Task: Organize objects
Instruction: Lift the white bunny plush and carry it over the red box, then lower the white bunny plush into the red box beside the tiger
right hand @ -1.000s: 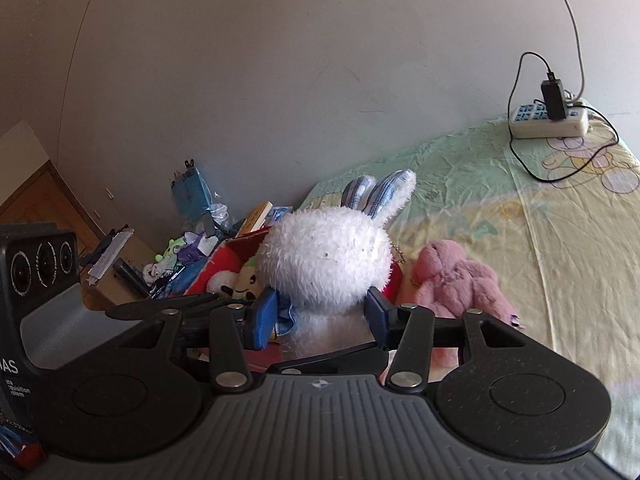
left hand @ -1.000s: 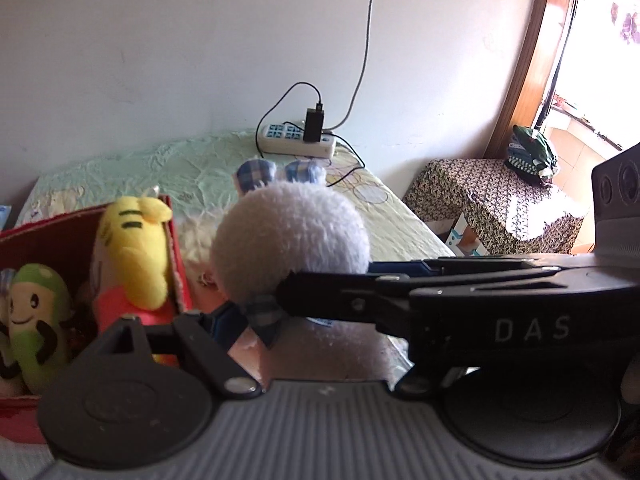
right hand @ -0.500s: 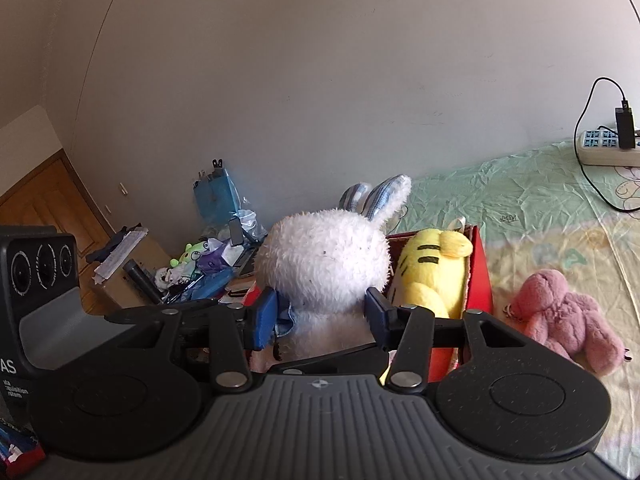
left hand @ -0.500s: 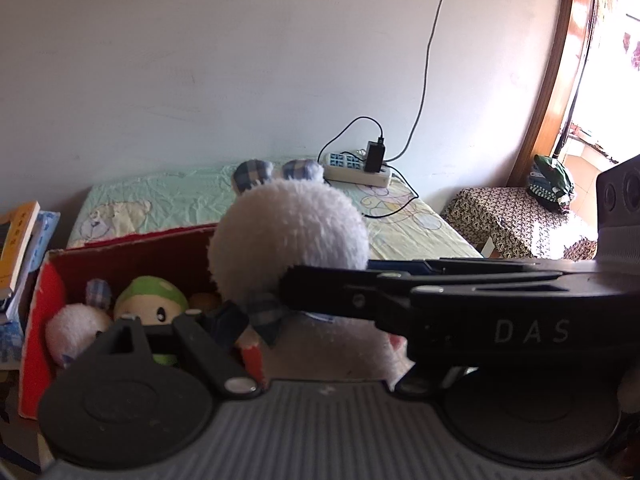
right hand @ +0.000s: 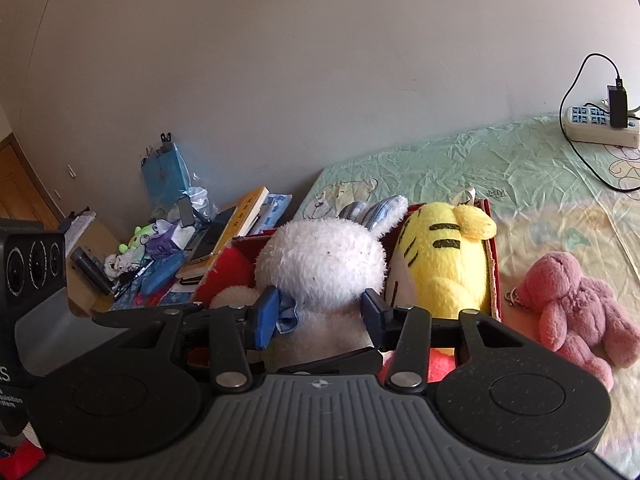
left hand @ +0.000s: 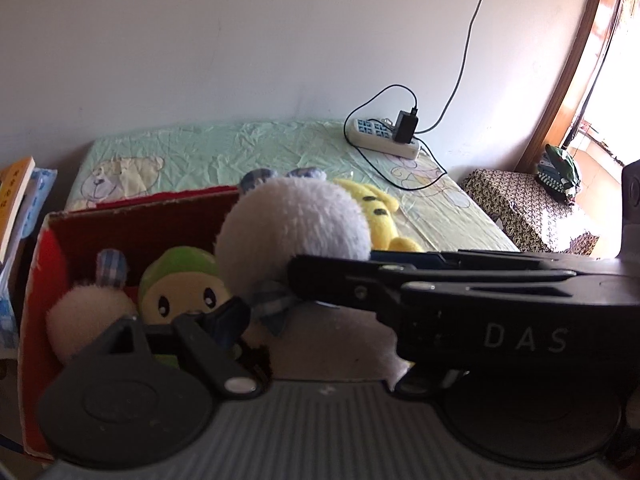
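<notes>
The white rabbit (right hand: 320,268) is hanging over the red box (left hand: 36,280), above the toys already inside, and we are gripping it with both claws. The right claw (right hand: 320,312) has just been closing further on its neck by the blue bow; the left claw (left hand: 304,300) is pinching the body lower down, with one finger hidden behind the right tool. We are judging that the box is crowded: the yellow tiger (right hand: 440,264) and the green doll (left hand: 180,284) are leaving little room, so the rabbit could perch on top and roll out onto the bed (right hand: 500,168). The soft fur could also slip through the claws.
</notes>
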`<state>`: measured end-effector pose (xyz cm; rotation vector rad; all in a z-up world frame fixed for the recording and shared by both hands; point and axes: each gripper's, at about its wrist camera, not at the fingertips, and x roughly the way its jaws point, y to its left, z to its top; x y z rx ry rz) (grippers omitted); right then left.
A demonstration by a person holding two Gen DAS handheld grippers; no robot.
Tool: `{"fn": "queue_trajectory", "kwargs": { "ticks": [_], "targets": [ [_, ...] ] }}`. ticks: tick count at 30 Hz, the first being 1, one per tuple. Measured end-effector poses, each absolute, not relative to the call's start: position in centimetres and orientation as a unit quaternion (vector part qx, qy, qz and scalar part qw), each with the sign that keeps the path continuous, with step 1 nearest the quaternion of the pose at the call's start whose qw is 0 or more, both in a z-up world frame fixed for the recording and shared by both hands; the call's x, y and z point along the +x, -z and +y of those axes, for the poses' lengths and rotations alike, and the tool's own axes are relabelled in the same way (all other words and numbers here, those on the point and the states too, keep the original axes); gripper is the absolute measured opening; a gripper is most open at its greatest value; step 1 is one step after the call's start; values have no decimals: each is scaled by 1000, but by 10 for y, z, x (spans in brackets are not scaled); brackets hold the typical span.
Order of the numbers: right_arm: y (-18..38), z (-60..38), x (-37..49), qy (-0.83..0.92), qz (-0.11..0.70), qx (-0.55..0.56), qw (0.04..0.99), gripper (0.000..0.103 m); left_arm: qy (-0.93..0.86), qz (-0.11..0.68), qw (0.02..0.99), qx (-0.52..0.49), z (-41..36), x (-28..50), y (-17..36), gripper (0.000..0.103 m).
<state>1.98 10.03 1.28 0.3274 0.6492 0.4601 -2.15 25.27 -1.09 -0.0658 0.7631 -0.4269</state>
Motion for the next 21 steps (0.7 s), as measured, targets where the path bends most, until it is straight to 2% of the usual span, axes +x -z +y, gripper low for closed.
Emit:
{"fn": "queue_trajectory", "kwargs": {
  "ticks": [6,14,21],
  "targets": [
    [2,111,32,-197,341,148,907,46,197,387,901,-20,260,-8,31,82],
    [16,110,41,-200,376,160,891,50,202,395,896,-13,264,-5,42,85],
    [5,96,33,-209,359,199,888,53,207,396,895,-12,263,-4,42,91]
  ]
}}
